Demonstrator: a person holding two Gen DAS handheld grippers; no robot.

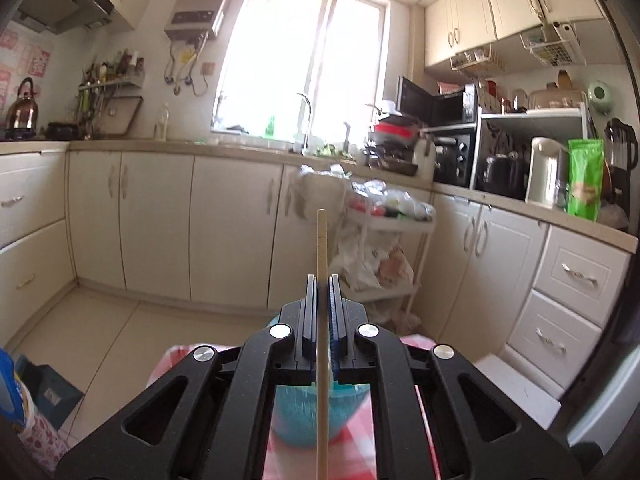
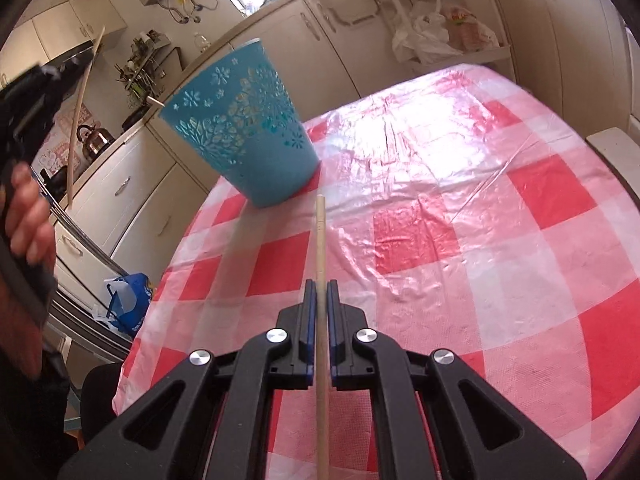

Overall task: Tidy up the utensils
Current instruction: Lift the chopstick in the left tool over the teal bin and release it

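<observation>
Left gripper [image 1: 322,280] clenched a chopstick [image 1: 321,248] pointing to 12 o'clock, above the blue cup [image 1: 304,420]. Right gripper [image 2: 321,286] likewise grasped a second chopstick [image 2: 320,240], aimed at 12 o'clock over the checked cloth [image 2: 460,240]; the cup [image 2: 244,128] stood at 11 o'clock. No writing was legible.

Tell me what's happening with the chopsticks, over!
Left gripper shut on one chopstick. Right gripper shut on another chopstick. Blue cup on checkered table, nothing blocking it.
</observation>
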